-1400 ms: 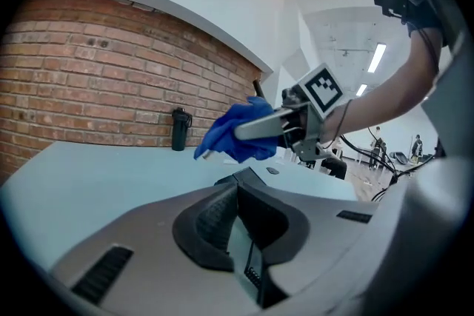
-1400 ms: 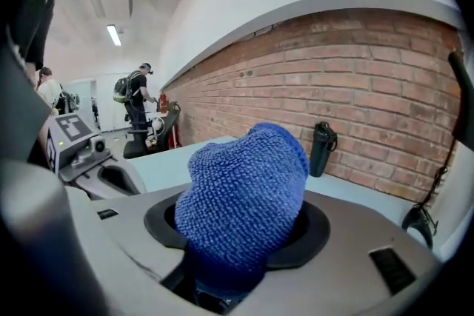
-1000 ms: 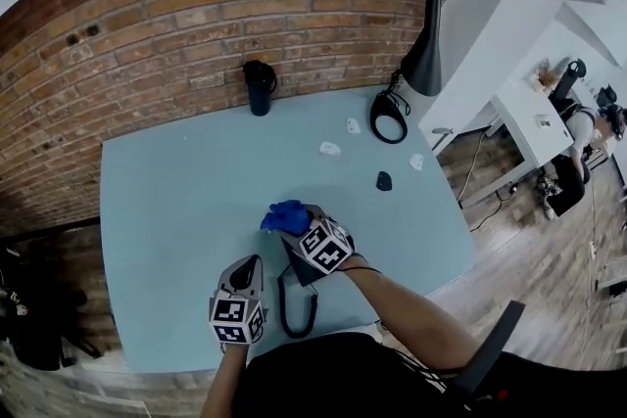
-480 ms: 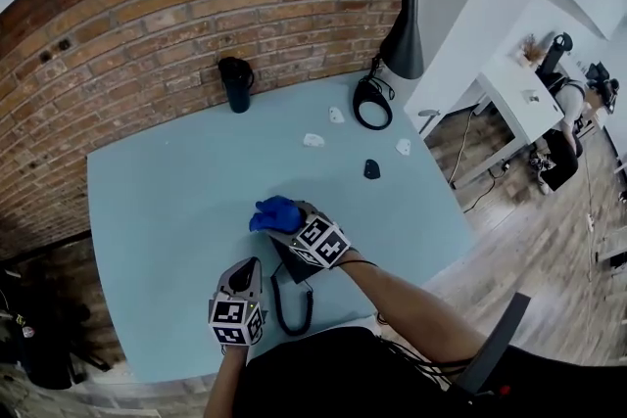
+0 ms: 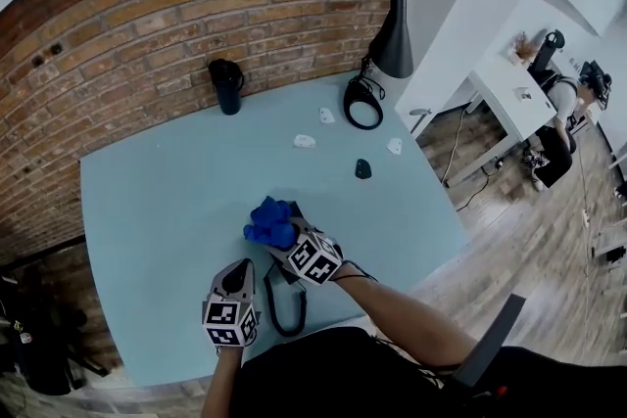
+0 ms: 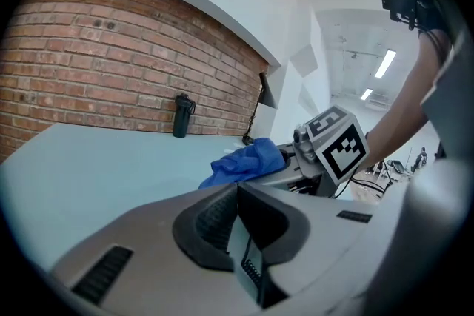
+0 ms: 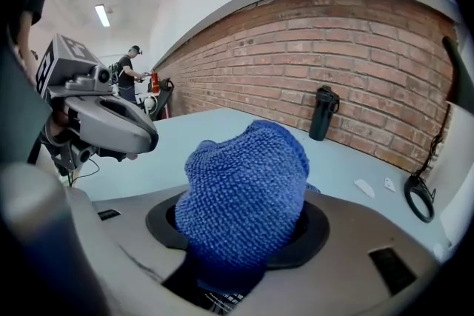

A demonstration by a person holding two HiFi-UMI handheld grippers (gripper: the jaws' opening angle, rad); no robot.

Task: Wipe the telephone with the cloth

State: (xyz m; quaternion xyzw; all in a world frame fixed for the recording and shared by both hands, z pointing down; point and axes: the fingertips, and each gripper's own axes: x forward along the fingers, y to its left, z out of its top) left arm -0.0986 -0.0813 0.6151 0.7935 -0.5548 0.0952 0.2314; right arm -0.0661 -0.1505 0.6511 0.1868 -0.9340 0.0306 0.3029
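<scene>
My right gripper [image 5: 286,235] is shut on a bunched blue cloth [image 5: 269,218], which fills its jaws in the right gripper view [image 7: 244,189]. The dark telephone [image 5: 278,270] lies on the pale blue table [image 5: 147,201], mostly hidden under that gripper. Its coiled black cord [image 5: 268,304] loops toward the near edge. My left gripper [image 5: 246,268] sits just left of the telephone with its jaws shut and nothing held between them. From the left gripper view the cloth [image 6: 248,161] and the right gripper's marker cube [image 6: 337,148] are just ahead.
A black bottle [image 5: 226,85] stands at the back by the brick wall. A black lamp [image 5: 392,34] and a black ring-shaped object [image 5: 362,103] are at the back right. Small white pieces [image 5: 305,141] and a small black object [image 5: 362,168] lie nearby. The table's right edge drops to wooden floor.
The head view has swung, sliding the scene left. My right gripper has moved slightly with the cloth, which now sits more bunched. The left gripper has barely moved.
</scene>
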